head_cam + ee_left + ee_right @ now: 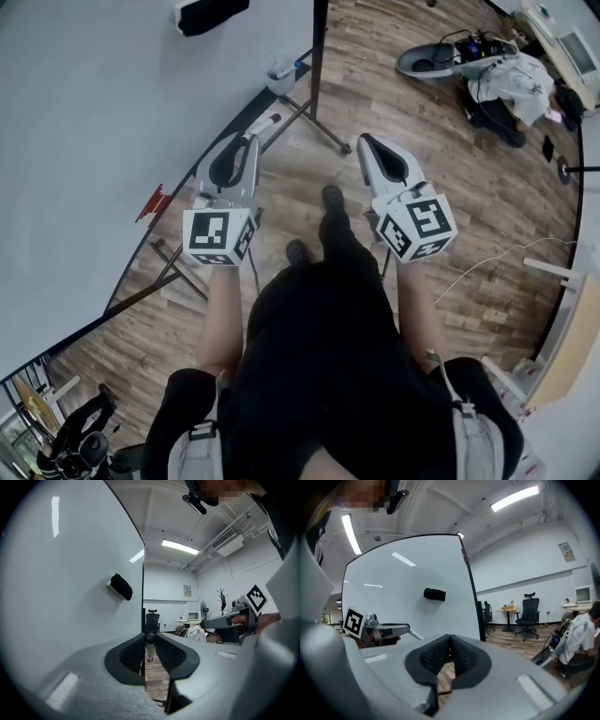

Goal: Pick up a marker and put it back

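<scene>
My left gripper (251, 139) is shut on a white marker (266, 123), which sticks out past the jaw tips toward the whiteboard (112, 112). In the left gripper view the marker (149, 648) stands upright, pinched between the black pads (133, 654), with the gripper (149, 641) pointing along the board's edge. My right gripper (364, 141) hangs beside it over the floor, shut with nothing in it. The right gripper view shows its jaws (450, 644) closed together, and the left gripper (405, 629) with the marker (416, 633) off to the left.
A black eraser (208, 13) clings to the whiteboard. A small holder (281, 77) sits at the board's lower corner, above the stand's black legs (323, 131). A person (511, 89) crouches by equipment at the far right. Office chairs (529, 613) stand further off on the wooden floor.
</scene>
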